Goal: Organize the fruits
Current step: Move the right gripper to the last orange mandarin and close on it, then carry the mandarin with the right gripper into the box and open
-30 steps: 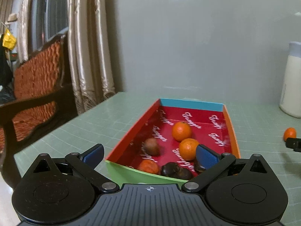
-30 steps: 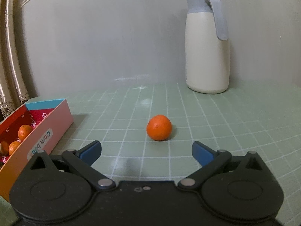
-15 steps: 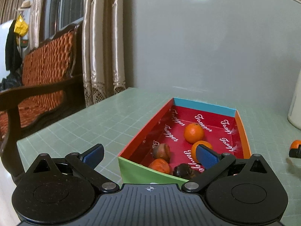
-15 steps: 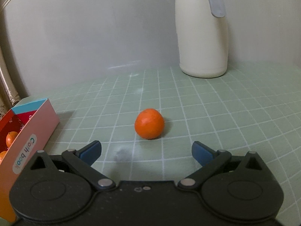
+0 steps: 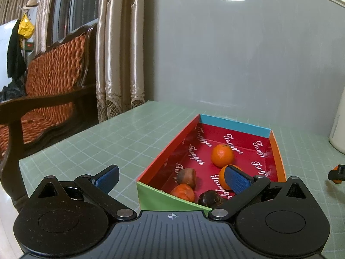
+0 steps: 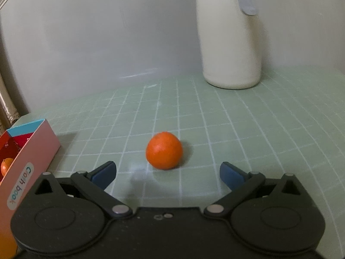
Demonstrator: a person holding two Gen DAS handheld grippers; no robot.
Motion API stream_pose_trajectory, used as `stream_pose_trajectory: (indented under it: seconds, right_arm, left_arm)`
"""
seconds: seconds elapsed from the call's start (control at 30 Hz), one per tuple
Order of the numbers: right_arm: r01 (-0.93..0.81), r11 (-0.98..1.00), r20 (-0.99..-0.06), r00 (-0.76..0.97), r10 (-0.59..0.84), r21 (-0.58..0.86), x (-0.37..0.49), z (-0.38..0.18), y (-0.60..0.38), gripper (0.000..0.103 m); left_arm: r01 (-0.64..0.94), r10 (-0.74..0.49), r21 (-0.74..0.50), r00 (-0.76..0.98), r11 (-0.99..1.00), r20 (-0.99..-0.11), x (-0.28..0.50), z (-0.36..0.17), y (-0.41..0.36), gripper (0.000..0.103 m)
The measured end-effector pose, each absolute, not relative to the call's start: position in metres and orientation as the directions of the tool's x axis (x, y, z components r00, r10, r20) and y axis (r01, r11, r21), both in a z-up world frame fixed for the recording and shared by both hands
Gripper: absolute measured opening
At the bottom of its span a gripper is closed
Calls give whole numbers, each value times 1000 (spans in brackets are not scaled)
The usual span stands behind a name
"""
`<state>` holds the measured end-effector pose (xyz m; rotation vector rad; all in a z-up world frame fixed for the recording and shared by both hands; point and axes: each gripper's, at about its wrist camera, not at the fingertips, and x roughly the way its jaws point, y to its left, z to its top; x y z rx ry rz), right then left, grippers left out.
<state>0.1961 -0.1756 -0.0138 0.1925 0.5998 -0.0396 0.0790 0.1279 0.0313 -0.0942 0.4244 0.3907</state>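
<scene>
Step in hand: approach to the loose orange (image 6: 164,150); judged as pre-grasp, nothing lifted yet
Right gripper (image 6: 168,173): fingers spread wide, holding nothing; the orange sits just ahead of the gap at 12 o'clock, apart from both pads
Left gripper (image 5: 171,178): fingers spread wide, holding nothing; hovers at the near end of the box (image 5: 235,125)
Orange location: on the green tabletop (image 6: 248,133), alone, well apart from the white jug (image 6: 230,36) at 1 o'clock, and right of the box, which shows at 9 o'clock in the right wrist view
Orange axis: near round, no clear long axis; stem end cannot be told, so grasp direction is free
Box contents: two oranges, one reddish fruit, two dark brown fruits, all lying on the red floor
Box axis: long side runs from 6 o'clock to 12 o'clock in the left wrist view, open top up
Next move: advance the right gripper until the orange lies between the pads, close gently, then carry to 9 o'clock over the box wall
Risk: a round fruit may roll if one pad touches first
</scene>
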Motion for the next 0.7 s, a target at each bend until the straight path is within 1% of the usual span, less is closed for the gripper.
stream_pose_trajectory:
  seconds: [0.13, 0.23, 0.4, 0.43, 0.47, 0.57, 0.7]
  right_arm:
    - [106, 983, -570, 822, 0, 152, 212, -14, -177, 102]
    - [116, 983, -569, 822, -13, 144, 219, -14, -180, 95]
    - [111, 987, -565, 824, -25, 118, 222, -14, -178, 76]
    - [103, 988, -563, 826, -21, 115, 222, -13, -178, 66]
    - [100, 989, -561, 828, -20, 112, 222, -13, -177, 54]
    - [69, 989, -553, 833, 15, 131, 220, -12, -177, 38]
    - [54, 993, -556, 831, 15, 108, 219, -11, -172, 38]
  left_arm:
    - [-396, 355, -9, 832, 918, -426, 81, 31, 131, 103]
    - [-398, 354, -13, 830, 917, -430, 81, 30, 132, 103]
    - [-395, 351, -13, 831, 919, -431, 80, 30, 133, 103]
    - [-394, 352, -10, 831, 919, -430, 80, 30, 133, 103]
    - [-396, 355, -7, 831, 918, -429, 80, 30, 133, 103]
    - [-401, 359, -6, 827, 916, -431, 80, 29, 134, 103]
    - [-407, 361, -12, 824, 913, -436, 79, 29, 138, 103]
